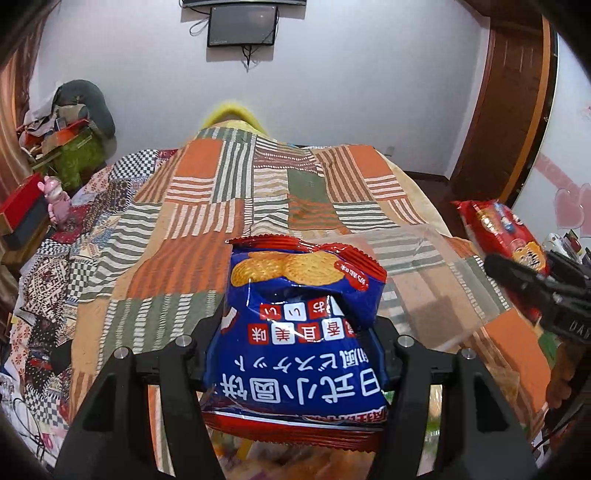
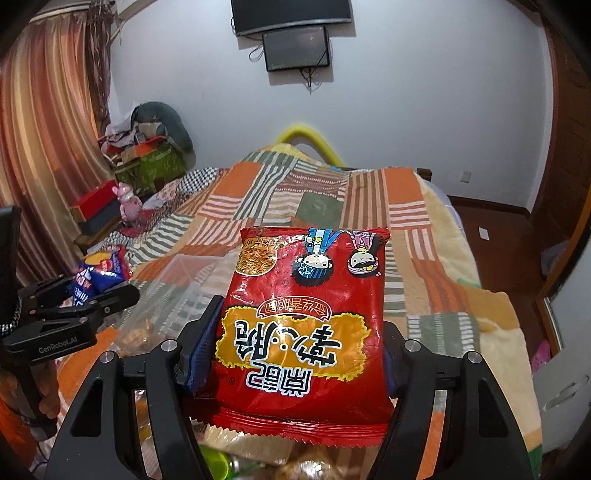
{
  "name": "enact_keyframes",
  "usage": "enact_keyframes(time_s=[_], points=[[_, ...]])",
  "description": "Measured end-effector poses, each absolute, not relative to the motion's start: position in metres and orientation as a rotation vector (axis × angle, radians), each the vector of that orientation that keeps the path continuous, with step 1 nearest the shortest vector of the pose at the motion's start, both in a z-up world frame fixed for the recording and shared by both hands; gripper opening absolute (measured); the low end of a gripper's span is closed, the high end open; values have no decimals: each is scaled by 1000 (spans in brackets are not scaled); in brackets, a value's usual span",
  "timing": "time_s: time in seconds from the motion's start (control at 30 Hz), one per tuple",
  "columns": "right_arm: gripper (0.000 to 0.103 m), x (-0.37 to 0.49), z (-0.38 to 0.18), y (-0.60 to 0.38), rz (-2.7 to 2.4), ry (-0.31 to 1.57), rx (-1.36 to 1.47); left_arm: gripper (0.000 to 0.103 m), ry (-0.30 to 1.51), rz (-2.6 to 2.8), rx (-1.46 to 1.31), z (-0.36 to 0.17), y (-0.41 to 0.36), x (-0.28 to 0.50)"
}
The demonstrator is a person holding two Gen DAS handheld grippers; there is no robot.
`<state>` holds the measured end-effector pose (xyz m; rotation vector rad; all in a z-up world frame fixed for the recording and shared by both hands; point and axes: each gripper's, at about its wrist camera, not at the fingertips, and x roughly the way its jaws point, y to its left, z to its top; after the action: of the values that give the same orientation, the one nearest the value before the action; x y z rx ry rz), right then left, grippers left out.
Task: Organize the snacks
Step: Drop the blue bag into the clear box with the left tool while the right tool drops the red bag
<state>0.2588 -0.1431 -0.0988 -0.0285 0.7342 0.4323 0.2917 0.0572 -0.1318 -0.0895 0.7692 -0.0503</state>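
Observation:
My left gripper (image 1: pixel 299 343) is shut on a blue biscuit bag (image 1: pixel 299 314) with red crimped ends, held up above the bed. My right gripper (image 2: pixel 299 343) is shut on a red noodle snack bag (image 2: pixel 303 325) with cartoon faces, also held above the bed. The red bag and right gripper show at the right edge of the left wrist view (image 1: pixel 502 240). The blue bag and left gripper show at the left of the right wrist view (image 2: pixel 99 275). A clear plastic box (image 1: pixel 417 288) sits on the bed ahead of both grippers.
A patchwork orange, green and striped blanket (image 1: pixel 229 206) covers the bed. More snack packets lie blurred under the grippers (image 2: pixel 258 458). A pink toy (image 1: pixel 57 201) and red box (image 1: pixel 22 206) sit at the left. A screen (image 1: pixel 242 24) hangs on the far wall.

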Motion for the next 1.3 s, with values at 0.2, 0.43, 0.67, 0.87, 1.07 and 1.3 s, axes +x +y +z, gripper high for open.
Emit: enact_keyframes(time_s=[0.2,0.43,0.67,0.87,1.07,1.3], points=[[66,277,-117,-135,450,804,-47,61,830,-63,-70,-152,50,323],[66,288,-133,-130,474,865,-82,61,860,-81,-24,-168,37,338],[68,290,-136,-131,488,895,-92,65,871,-131,1,-167,25,336],[72,282,-121,-141,485,859,-71,71,852,-141,-6,-156,25,325],[73,266,-101,-155,464,799,-79,81,779,-121,-27,-126,44,300],[76,241,-101,-180,438,786,-81,87,799,-38,-41,-126,92,269]])
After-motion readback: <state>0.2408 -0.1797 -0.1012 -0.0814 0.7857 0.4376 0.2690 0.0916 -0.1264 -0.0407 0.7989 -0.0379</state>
